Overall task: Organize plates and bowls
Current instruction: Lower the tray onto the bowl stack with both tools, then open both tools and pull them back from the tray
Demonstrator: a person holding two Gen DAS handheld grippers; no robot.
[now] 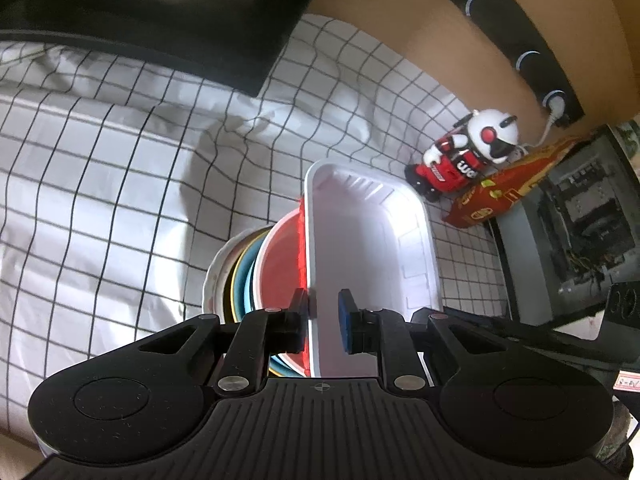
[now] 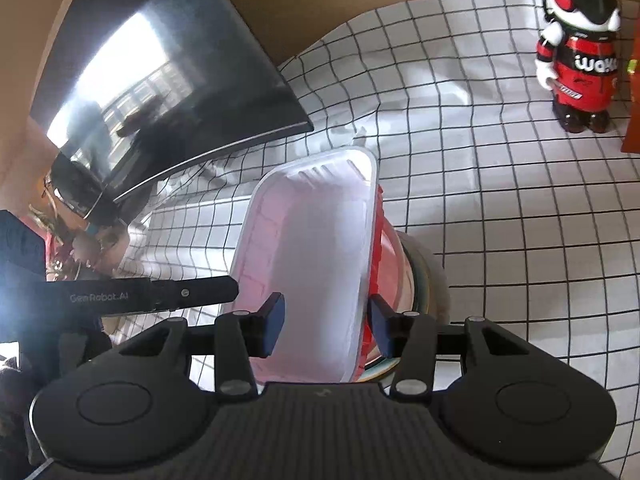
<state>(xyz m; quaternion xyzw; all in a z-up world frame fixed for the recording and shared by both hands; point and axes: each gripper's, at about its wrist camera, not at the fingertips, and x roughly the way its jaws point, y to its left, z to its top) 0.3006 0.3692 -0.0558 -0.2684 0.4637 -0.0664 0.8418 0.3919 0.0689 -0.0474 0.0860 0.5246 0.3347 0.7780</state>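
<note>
The white rectangular plastic tray (image 1: 372,240) sits on top of a nested stack of round dishes: a red bowl (image 1: 280,264) directly under it, then a light blue one (image 1: 246,276), a yellow-rimmed one and a white plate (image 1: 214,280) at the bottom, all on the white cloth with a black grid (image 1: 100,200).

The left gripper (image 1: 324,316) straddles the tray's near long wall. Its outer pad touches the rim, while the blue inner pad stands off the wall, so the jaws look slack, not clamped. The right gripper (image 2: 326,320) straddles the tray's opposite wall with a gap at both blue pads, so it is released too.

Judging by this, the stacking is far along. The round pieces are already nested and the tray is the last piece added. It sits askew and overhangs the red bowl, so settling or squaring it probably remains.

Further out stand a red, white and black toy robot figure (image 2: 576,48), a red and yellow snack packet (image 1: 504,188) and a dark flat screen (image 2: 160,80). None of them crowds the stack. The only likely hindrance is the two grippers working close together over the same tray.
</note>
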